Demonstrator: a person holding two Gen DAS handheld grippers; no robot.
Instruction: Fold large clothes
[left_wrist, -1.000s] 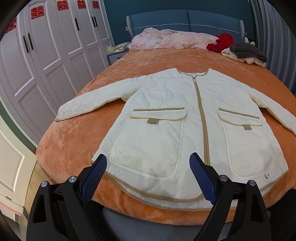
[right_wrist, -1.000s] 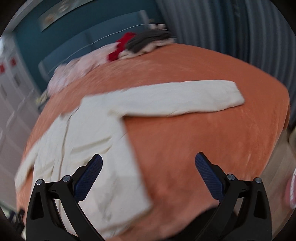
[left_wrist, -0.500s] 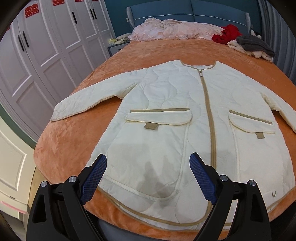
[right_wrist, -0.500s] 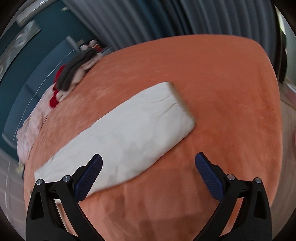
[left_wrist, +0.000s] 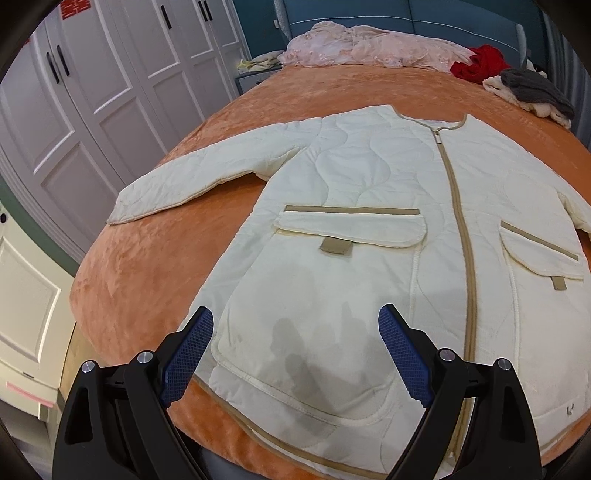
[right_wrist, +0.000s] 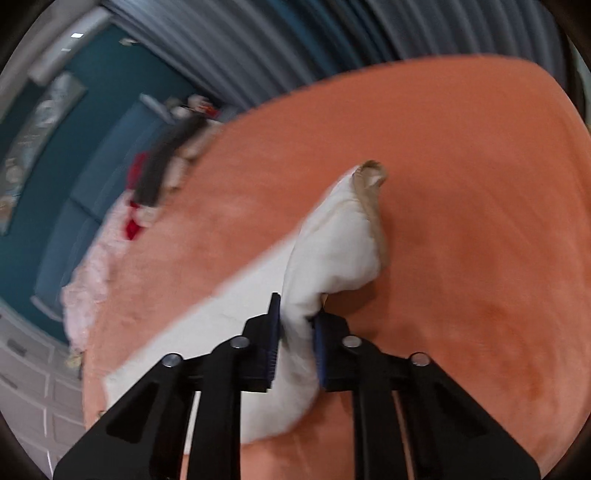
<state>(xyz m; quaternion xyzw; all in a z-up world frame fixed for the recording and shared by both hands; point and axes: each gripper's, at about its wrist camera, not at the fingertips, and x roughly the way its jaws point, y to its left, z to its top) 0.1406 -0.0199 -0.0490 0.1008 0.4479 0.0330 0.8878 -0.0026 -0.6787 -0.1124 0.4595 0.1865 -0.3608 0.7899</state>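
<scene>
Checked the cream quilted jacket (left_wrist: 369, 206): lay face up and zipped, spread flat on the orange bed (left_wrist: 147, 266), hem nearest the left wrist camera, collar toward the headboard. Found the right gripper (right_wrist: 295, 332) with jaws clamped on the right sleeve (right_wrist: 332, 240), a little back from the tan-lined cuff (right_wrist: 369, 177). Saw cloth bunched between the pads, with the cuff end tipped up off the bed. Compared with half a second before: then held wide apart above a flat sleeve with nothing between; had just been closing, and now pinched fabric. Noted blur in the right wrist view, so could not tell how many layers were caught. Found the left gripper (left_wrist: 295, 347) with jaws apart and empty, hovering over the lower left pocket (left_wrist: 306, 332) near the hem (left_wrist: 258, 432), its shadow cast on the cloth. Judged it nearer and lower than a second earlier, the jacket filling more of its view. Saw the left sleeve (left_wrist: 192, 177) stretched out flat and untouched. Judged the first fold as begun: right sleeve secured, ready to be carried across the chest. Judged the body folds not yet started. Flagged a possible twist in the sleeve from the single pinch point.
</scene>
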